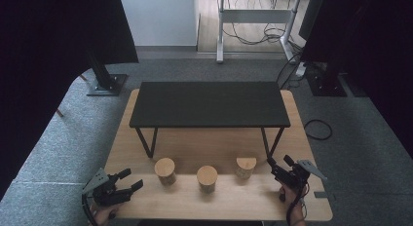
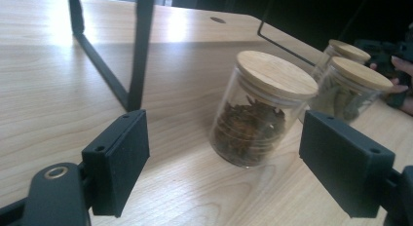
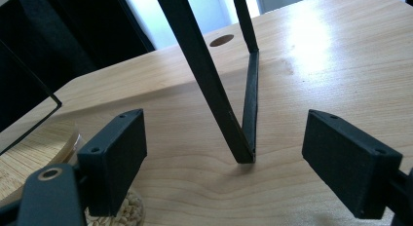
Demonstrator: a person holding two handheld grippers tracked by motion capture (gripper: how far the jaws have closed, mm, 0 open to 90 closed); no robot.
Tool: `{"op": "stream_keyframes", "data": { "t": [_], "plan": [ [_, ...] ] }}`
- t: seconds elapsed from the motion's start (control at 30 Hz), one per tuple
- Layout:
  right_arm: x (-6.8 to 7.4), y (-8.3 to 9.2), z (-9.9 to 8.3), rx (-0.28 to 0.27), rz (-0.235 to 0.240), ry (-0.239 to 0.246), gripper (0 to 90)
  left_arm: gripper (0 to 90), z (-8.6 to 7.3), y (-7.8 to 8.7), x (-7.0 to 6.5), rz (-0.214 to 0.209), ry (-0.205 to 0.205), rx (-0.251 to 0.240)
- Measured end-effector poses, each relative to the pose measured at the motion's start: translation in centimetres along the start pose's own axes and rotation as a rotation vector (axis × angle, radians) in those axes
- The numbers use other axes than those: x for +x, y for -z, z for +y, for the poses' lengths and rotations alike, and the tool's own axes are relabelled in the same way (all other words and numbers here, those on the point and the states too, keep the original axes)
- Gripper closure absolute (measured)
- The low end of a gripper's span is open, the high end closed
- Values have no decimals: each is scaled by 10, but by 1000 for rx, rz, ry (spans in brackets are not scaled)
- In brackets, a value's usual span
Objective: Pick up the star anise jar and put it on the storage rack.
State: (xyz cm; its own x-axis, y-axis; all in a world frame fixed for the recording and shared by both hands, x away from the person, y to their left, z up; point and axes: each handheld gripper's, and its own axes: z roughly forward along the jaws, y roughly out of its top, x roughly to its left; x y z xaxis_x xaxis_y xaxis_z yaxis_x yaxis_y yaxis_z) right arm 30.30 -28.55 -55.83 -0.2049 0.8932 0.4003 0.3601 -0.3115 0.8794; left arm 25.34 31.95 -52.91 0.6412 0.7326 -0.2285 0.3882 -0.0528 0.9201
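Note:
Three glass jars with bamboo lids stand in a row near the table's front: left jar, middle jar, right jar. My left gripper is open, left of the left jar and apart from it. In the left gripper view that jar holds dark dried leaves and stands ahead between the open jaws of the gripper. My right gripper is open, just right of the right jar. In the right gripper view its jaws face the shelf leg, and the jar of pale grains is at lower left.
A black metal shelf on thin legs stands across the middle of the wooden table, behind the jars. Its front right leg is close to my right gripper. Grey carpet surrounds the table, with stands and cables farther back.

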Motion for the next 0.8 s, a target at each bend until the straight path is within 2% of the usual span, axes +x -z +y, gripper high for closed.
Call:
{"op": "stream_keyframes", "data": {
  "t": [0.17, 0.53, 0.8],
  "plan": [
    [0, 1, 0, -4, 3, -4, 158, 166, 1, -8, -8, -4, -38, 30],
    [0, 1, 0, -9, 0, -1, 157, 166, 0, -27, -20, 41, -90, 74],
    [0, 1, 0, -10, -3, -1, 156, 158, 0, -40, -28, 28, -131, 108]
  ]
}}
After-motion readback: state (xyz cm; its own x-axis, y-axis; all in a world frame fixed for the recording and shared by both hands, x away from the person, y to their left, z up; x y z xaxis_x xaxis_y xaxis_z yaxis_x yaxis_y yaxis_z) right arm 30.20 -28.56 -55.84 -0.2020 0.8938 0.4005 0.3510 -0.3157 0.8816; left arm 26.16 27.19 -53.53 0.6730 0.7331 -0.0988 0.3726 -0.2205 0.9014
